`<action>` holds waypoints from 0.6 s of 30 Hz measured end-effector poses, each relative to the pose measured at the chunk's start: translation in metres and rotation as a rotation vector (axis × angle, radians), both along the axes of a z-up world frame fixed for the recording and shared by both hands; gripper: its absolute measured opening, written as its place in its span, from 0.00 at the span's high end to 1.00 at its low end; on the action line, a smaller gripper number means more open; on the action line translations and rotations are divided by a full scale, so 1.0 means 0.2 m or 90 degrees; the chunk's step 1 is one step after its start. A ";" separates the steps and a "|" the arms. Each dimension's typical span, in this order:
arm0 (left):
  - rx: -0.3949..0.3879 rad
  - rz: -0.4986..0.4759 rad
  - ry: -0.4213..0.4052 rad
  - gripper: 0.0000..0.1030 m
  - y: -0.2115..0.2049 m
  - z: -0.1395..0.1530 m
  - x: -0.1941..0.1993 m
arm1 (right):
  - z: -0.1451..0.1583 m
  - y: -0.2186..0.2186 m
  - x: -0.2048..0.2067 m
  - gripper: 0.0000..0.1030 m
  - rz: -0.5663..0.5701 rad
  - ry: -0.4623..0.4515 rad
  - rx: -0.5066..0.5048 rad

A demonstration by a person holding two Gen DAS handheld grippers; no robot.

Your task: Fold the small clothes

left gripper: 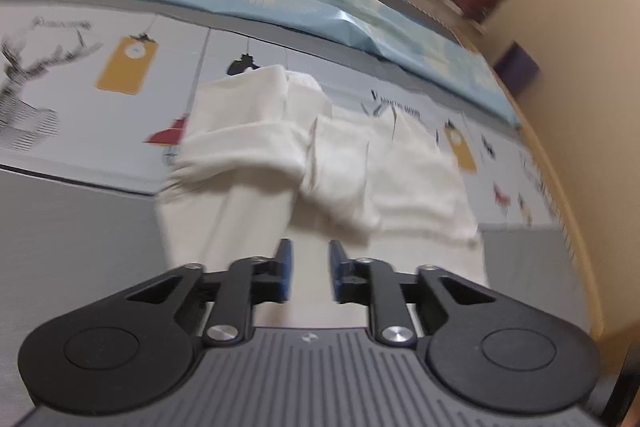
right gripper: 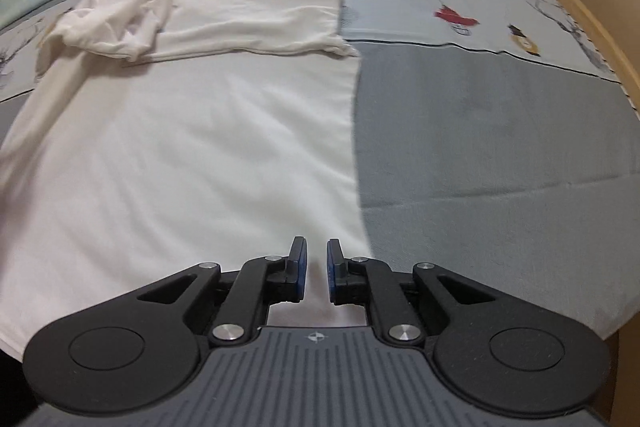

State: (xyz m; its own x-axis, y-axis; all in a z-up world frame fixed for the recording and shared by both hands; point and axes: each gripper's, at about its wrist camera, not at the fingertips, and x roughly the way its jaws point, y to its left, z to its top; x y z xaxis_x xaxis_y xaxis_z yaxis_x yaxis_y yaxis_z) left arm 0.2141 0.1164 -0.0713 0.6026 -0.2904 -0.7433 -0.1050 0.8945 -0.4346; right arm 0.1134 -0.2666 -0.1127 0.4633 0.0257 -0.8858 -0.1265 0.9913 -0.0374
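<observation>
Right wrist: soft, creased white garment (right gripper: pixel 180 147) on grey bedcover (right gripper: pixel 480 131).

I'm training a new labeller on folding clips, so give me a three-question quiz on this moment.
1. True or false: the left gripper has a fold of the white garment pinched between its pads.
2. What lies between the right gripper fingertips? A) a red sweater B) nothing, just a narrow gap C) a yellow tag
3. Which end of the garment has its sleeves folded in over the body: the end far from the grippers or the near end?

Key:
1. False; its jaws stand apart with nothing between them.
2. B.
3. The far end; the near part lies flat on the grey printed bedcover.
</observation>
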 end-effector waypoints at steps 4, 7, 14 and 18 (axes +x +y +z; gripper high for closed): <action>-0.044 0.036 0.018 0.52 -0.05 -0.13 0.19 | -0.02 0.11 0.01 0.90 0.037 0.001 -0.001; -0.054 0.073 0.045 0.53 -0.06 -0.27 0.31 | -0.01 0.14 0.01 0.90 0.056 -0.003 -0.007; 0.043 0.028 0.027 0.93 -0.04 -0.11 0.40 | -0.03 0.07 0.10 0.90 0.029 0.002 -0.012; 0.147 0.062 -0.050 0.93 0.31 0.12 0.28 | -0.03 0.07 0.15 0.90 0.024 -0.003 -0.016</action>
